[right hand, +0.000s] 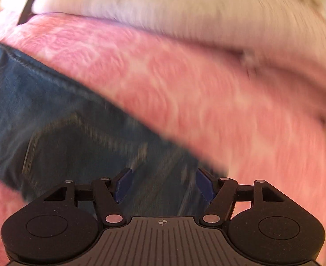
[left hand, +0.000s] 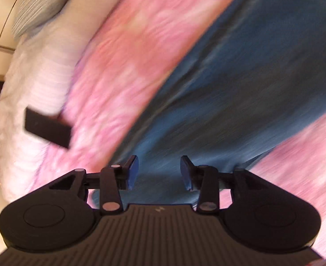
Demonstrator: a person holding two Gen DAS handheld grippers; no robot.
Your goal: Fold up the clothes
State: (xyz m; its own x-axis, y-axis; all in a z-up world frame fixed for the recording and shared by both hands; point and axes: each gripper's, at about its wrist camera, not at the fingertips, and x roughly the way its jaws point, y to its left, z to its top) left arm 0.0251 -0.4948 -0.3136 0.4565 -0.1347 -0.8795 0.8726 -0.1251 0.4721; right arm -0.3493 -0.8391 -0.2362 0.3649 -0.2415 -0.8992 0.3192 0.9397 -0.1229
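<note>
A pair of blue jeans [left hand: 240, 71] lies spread on a pink patterned blanket [left hand: 127, 51]; both views are motion-blurred. My left gripper [left hand: 159, 166] hovers over the denim, its blue pads apart with nothing pinched between them. In the right wrist view the jeans [right hand: 58, 119] fill the lower left, with a stitched back pocket and a hem edge showing. My right gripper [right hand: 163, 181] stands wide open above the denim, near the border with the pink blanket [right hand: 218, 102], and holds nothing.
A white fluffy cover [left hand: 34, 84] lies beyond the blanket, with a flat black object [left hand: 47, 127] on it. A striped grey pillow [left hand: 40, 2] sits at the far corner. The white cover [right hand: 140, 6] runs along the top of the right wrist view.
</note>
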